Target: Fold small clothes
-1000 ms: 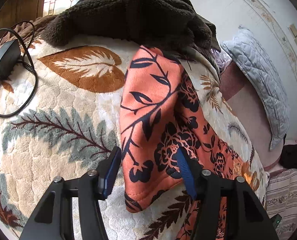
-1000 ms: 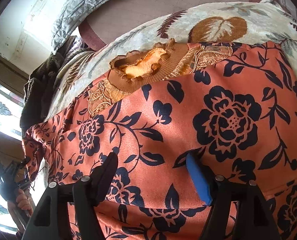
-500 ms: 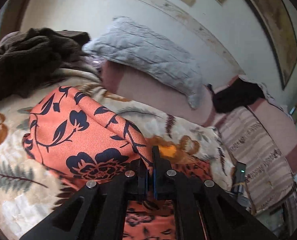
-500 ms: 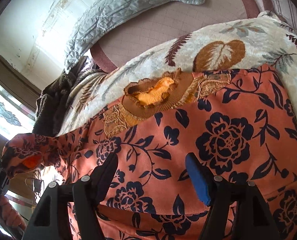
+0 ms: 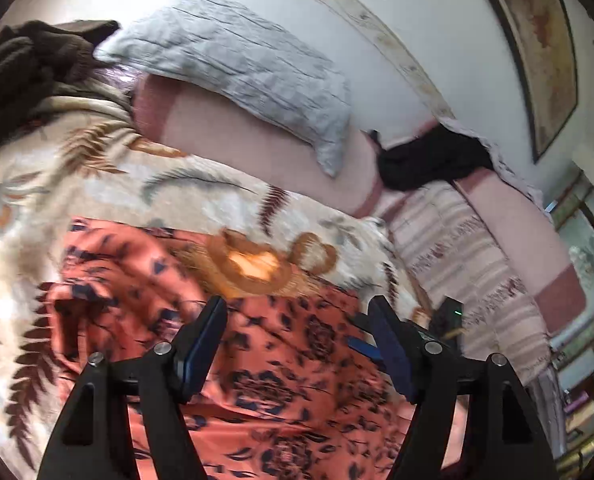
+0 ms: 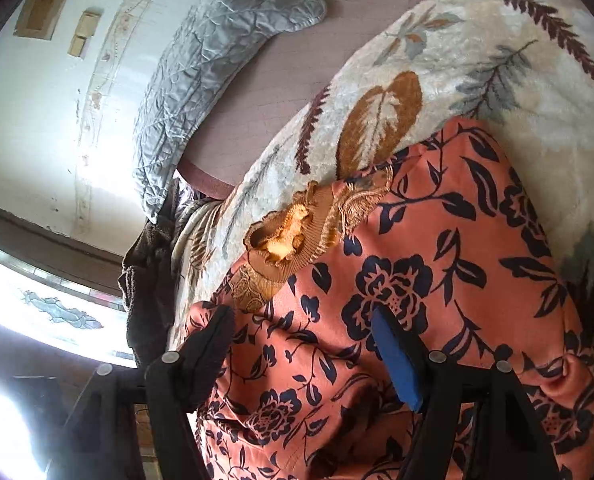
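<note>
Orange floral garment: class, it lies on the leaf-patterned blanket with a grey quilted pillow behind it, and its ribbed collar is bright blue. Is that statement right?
Not quite. The ribbed collar of the orange floral garment is golden brown, not blue, as the right wrist view shows clearly. The rest holds: the garment lies on the leaf-patterned blanket, with the grey quilted pillow behind it.

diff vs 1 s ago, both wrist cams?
The left tool pinched the sleeve of the orange floral top, carried it across onto the body and let go; its jaws are opening with nothing gripped. The right tool stayed open above the top, swinging slightly. The leaf-print blanket and grey pillow are unchanged.
</note>
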A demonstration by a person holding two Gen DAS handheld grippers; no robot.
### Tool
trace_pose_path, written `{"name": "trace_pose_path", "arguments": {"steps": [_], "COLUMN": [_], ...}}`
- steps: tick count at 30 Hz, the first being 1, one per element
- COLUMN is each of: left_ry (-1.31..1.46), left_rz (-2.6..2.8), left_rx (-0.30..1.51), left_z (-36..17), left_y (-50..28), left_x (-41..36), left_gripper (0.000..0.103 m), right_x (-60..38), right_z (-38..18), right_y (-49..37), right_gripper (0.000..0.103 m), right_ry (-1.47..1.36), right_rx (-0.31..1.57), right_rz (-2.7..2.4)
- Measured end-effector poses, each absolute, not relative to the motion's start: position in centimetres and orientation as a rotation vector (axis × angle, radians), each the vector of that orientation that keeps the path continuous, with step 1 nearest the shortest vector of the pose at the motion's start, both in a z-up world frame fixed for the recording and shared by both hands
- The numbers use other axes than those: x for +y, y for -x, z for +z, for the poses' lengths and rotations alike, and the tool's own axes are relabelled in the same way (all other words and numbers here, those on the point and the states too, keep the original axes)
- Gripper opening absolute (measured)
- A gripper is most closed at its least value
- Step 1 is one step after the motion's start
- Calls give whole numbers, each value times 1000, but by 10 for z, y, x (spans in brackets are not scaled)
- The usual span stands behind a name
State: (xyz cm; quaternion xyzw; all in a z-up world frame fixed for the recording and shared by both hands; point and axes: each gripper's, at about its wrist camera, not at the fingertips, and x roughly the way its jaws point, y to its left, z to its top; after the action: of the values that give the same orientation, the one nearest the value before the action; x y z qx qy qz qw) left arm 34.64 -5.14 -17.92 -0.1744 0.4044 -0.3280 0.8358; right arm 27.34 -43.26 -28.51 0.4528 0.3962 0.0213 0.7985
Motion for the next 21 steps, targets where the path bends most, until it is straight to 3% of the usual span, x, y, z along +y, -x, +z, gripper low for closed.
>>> {"name": "trace_pose_path", "arguments": {"steps": [11, 13, 15, 18, 21], "left_ry": [351, 310, 276, 243, 230], "left_rz": [-246, -233, -232, -230, -220], "left_rx": [894, 890, 897, 896, 880], "left_z": [-251, -253, -256, -258, -256], "left_y": [-398, -398, -399, -399, -398], "left_x": [41, 39, 34, 29, 30], "left_gripper": [73, 73, 73, 73, 73], "right_x": [-385, -375, -364, -350, -349], "right_z": [-324, -323, -321, -316, -300], "right_y": [-280, -283, -286, -288, -283], "right_gripper": [73, 66, 35, 20, 14], "right_ry": [-903, -837, -742, -579, -505], "right_rx": [1092, 1095, 1105, 1113, 1047], "right_rz": [101, 98, 81, 25, -8]}}
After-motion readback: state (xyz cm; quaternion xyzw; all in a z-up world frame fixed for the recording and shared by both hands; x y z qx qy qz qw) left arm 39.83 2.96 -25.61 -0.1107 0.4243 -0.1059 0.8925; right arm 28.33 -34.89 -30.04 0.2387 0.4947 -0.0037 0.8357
